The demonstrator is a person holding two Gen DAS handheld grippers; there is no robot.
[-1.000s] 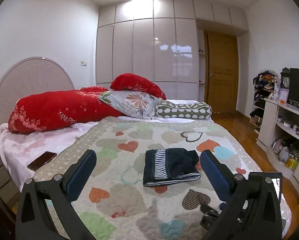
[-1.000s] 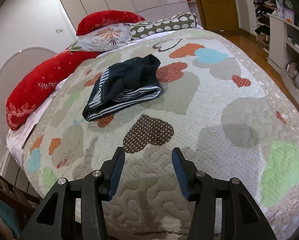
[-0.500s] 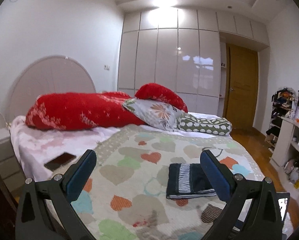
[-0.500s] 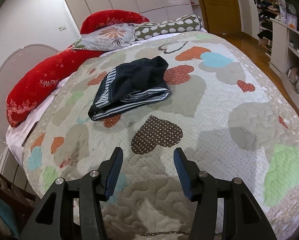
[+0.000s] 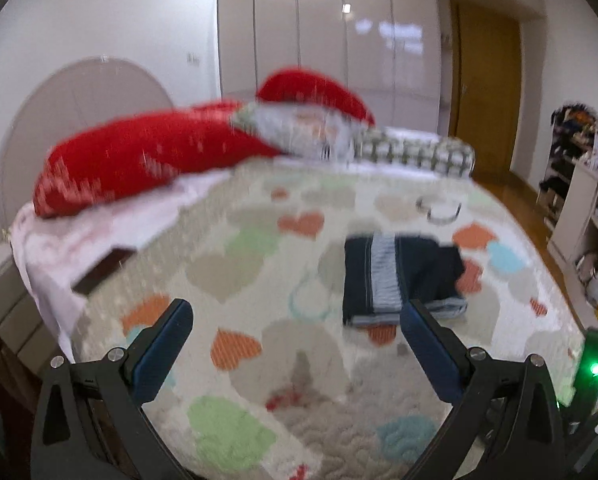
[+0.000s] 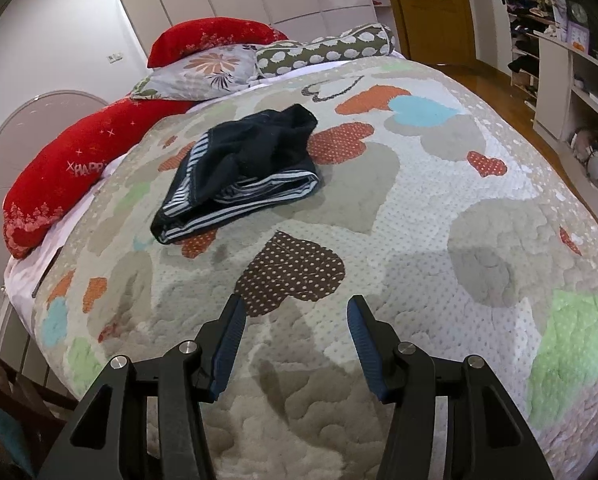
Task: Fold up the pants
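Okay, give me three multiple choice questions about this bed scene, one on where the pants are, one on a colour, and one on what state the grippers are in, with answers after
1. Where do the folded pants lie?
A. on the heart-patterned quilt
B. on the wooden floor
C. on the white shelf unit

2. What colour is the long pillow by the headboard?
A. green
B. red
C. yellow

3. What state are the two grippers in?
A. both shut on the pants
B. one holds the pants, one is open
C. both open with nothing between the jaws

Answers:
1. A, the pants rest in a folded bundle on the quilt, clear of the pillows.
2. B, the pillow is bright red with pale printing.
3. C, the left gripper and the right gripper show spread jaws over bare quilt.
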